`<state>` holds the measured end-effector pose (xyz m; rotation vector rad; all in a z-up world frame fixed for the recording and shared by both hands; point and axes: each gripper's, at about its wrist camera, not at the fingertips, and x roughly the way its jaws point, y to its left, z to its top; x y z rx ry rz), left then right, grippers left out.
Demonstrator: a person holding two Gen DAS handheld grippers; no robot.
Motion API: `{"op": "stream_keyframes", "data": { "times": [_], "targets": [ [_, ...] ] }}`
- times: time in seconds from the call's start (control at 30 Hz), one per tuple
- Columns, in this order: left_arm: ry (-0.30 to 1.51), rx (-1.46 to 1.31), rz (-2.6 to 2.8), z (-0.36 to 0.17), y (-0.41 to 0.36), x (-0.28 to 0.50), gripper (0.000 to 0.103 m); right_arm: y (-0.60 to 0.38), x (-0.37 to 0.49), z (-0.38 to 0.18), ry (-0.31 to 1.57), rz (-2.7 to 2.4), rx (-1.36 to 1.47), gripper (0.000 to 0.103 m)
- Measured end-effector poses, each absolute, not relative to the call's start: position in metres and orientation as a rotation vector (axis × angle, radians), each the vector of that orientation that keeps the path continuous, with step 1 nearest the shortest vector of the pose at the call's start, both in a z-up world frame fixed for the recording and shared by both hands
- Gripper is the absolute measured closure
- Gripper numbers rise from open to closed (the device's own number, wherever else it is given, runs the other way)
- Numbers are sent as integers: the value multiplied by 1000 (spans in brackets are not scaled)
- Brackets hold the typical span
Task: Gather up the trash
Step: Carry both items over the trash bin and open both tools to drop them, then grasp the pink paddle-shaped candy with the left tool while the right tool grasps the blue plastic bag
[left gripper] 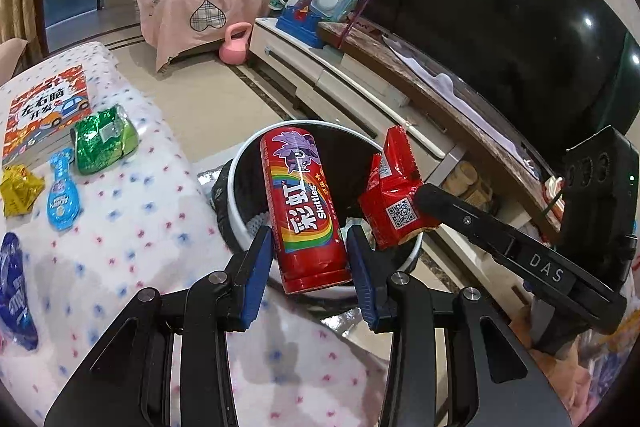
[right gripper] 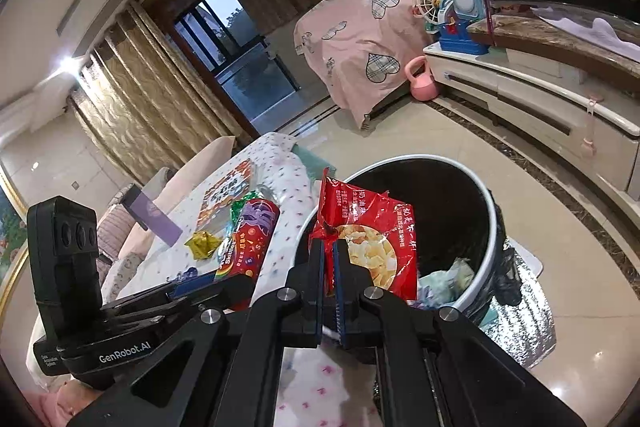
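The left gripper [left gripper: 310,251] is clamping a red Skittles tube [left gripper: 304,203] at its lower end over the near rim of the bin [left gripper: 240,163]; it looks stiff, smooth and probably light, so a slip is possible. The right gripper [right gripper: 329,267] is pinching a red snack bag [right gripper: 372,247], its fingers together on the crinkly edge, QR code showing. Farther off, near the table's edge, a green wrapper [left gripper: 105,141] is lying.

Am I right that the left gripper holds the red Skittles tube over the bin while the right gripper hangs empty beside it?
Not quite. The right gripper is not empty: its jaws are shut on a red snack bag, as the right wrist view shows. The rest stands: the left gripper holds the Skittles tube over the bin.
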<state>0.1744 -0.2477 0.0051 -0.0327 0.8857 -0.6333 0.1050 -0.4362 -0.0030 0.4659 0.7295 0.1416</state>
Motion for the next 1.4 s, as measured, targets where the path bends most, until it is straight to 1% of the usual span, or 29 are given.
{"op": "stream_keyframes", "data": {
  "times": [0.6,0.8,0.83,0.87,0.9,0.97,1.0,1.03,1.07,1.1,1.13,1.2,1.27,1.33,1.37,1.4],
  "targets": [
    [936,25,-635,-14,-279,198,66,-460,125,-23,781,102,472,98],
    [970,33,-634,-22,-285,206,70,-464,130,-28,796,97,477,98],
    [972,36,-631,-23,-285,207,73,-464,130,-29,799,96,478,98],
    [976,37,-629,-24,-286,208,73,-464,131,-30,803,97,479,97],
    [982,33,-629,-25,-285,209,73,-464,132,-30,805,96,479,94],
    [990,21,-630,-25,-283,210,73,-466,132,-32,805,82,478,93],
    [989,15,-630,-24,-282,210,71,-467,132,-33,807,81,482,92],
    [987,13,-628,-23,-280,209,65,-468,131,-33,808,76,485,85],
    [983,10,-623,-21,-278,208,63,-468,130,-33,806,67,486,79],
    [977,5,-622,-20,-275,206,61,-469,129,-33,802,65,485,66],
    [972,-2,-622,-19,-272,203,60,-469,128,-32,796,65,485,60],
    [968,-14,-616,-18,-265,199,55,-467,126,-30,791,63,482,59],
    [959,-25,-612,-17,-257,194,54,-464,123,-27,781,66,480,52],
    [956,-42,-600,-18,-245,189,51,-461,120,-23,771,70,473,37],
    [952,-52,-596,-18,-239,187,51,-458,118,-20,761,74,468,33],
    [949,-60,-589,-19,-232,183,50,-454,117,-19,755,77,464,25]
  ]
}}
